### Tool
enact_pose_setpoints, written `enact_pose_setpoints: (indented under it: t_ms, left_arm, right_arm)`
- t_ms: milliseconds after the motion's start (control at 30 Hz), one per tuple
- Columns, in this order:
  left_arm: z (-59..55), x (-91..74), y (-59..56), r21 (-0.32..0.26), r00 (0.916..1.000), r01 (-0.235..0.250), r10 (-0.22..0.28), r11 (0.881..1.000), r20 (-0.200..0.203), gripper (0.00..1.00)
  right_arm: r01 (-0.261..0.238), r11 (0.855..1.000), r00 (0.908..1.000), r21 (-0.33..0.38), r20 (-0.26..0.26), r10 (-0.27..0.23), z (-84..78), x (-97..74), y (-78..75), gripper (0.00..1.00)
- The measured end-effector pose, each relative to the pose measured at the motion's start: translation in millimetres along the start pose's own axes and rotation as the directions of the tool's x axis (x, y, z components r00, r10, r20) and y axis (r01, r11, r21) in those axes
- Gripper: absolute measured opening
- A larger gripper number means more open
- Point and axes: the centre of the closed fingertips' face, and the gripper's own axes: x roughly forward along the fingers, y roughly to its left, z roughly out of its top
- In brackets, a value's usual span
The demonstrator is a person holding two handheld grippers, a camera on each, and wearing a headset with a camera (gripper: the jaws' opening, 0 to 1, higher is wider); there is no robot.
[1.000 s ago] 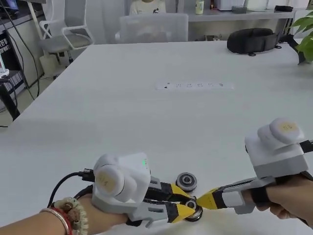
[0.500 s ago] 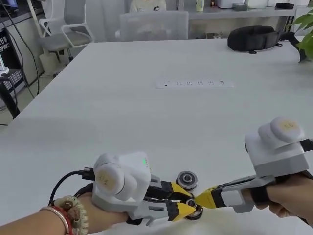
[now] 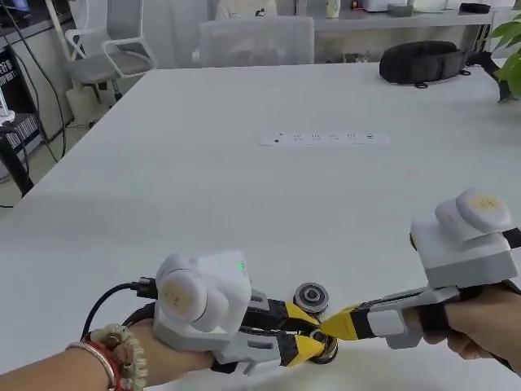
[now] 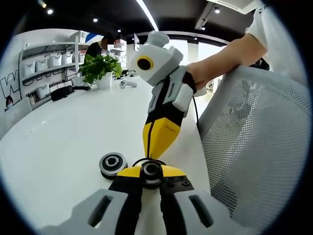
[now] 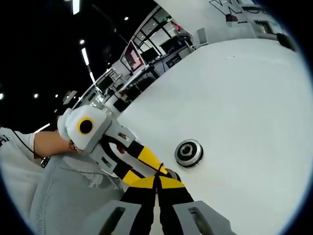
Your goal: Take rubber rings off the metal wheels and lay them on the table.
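My left gripper [image 3: 313,337] sits at the table's near edge, shut on a small metal wheel [image 4: 151,169] that lies flat between its yellow tips. My right gripper [image 3: 333,327] comes in from the right. Its jaws are pressed together on the thin black rubber ring [image 4: 140,160], which it holds just above that wheel's rim. The left gripper view has the right gripper [image 4: 156,152] pointing down at the wheel. A second metal wheel [image 3: 311,297] with its black ring on lies flat on the table just beyond the tips, and is also seen as the loose wheel [image 5: 189,152].
The white table [image 3: 269,212] stretches ahead with a flush power strip [image 3: 324,139] in the middle. A black bag [image 3: 423,63] lies at the far right edge beside a plant [image 3: 509,57]. Chairs [image 3: 252,41] stand behind the far edge.
My right gripper has lifted a little and drawn back to the right, its tip rising off the held wheel. The left gripper and both wheels stay put.
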Motion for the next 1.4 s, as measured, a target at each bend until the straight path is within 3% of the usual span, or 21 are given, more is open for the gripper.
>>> enact_pose_setpoints:
  t_ms: [467,667,833,967,1067,1200,1267,1400]
  left_arm:
    - [1.6,1.0,-3.6,-0.039,0.9993,-0.007,0.005,0.999,-0.038,0.12]
    - [1.6,-1.3,-7.1,-0.054,0.9962,0.007,-0.012,0.999,-0.087,0.15]
    - [5.0,-5.3,-12.1,0.02,0.994,0.033,-0.031,0.999,-0.105,0.23]
    - [16.1,-11.8,-11.5,0.029,0.9958,0.038,-0.036,0.999,-0.084,0.22]
    - [19.4,-17.0,-7.8,0.064,0.9956,0.032,-0.026,0.997,-0.091,0.25]
    - [26.5,-22.9,-2.4,0.042,0.9968,0.018,-0.014,0.999,-0.079,0.31]
    - [34.8,-25.4,-5.9,0.016,0.9979,0.031,-0.03,0.999,-0.057,0.34]
    - [50.7,-33.2,-8.4,0.038,0.9993,0.025,-0.024,0.999,-0.029,0.42]
  right_arm:
    - [0.006,1.0,0.9998,-0.005,-0.018,-0.006,-3.3,-0.7,-0.3,0.0]
    - [0.008,1.0,0.9998,0.003,-0.017,-0.008,-3.4,-1.5,-2.3,0.0]
    - [0.011,1.0,0.9999,0.015,-0.009,-0.011,-2.6,-3.2,-4.5,0.0]
    - [0.009,1.0,1.0,0.02,0.001,-0.009,-0.8,-4.0,-4.6,0.0]
    - [0.01,1.0,0.9999,0.028,0.005,-0.01,-0.8,-4.8,-5.8,0.0]
    - [0.006,0.999,0.9999,0.037,0.01,-0.007,-0.1,-5.6,-6.3,0.0]
    - [0.002,0.999,0.9998,0.038,0.019,-0.002,2.0,-6.3,-5.3,0.0]
    - [-0.005,0.999,0.9991,0.041,0.041,0.003,7.1,-8.5,-5.6,0.0]
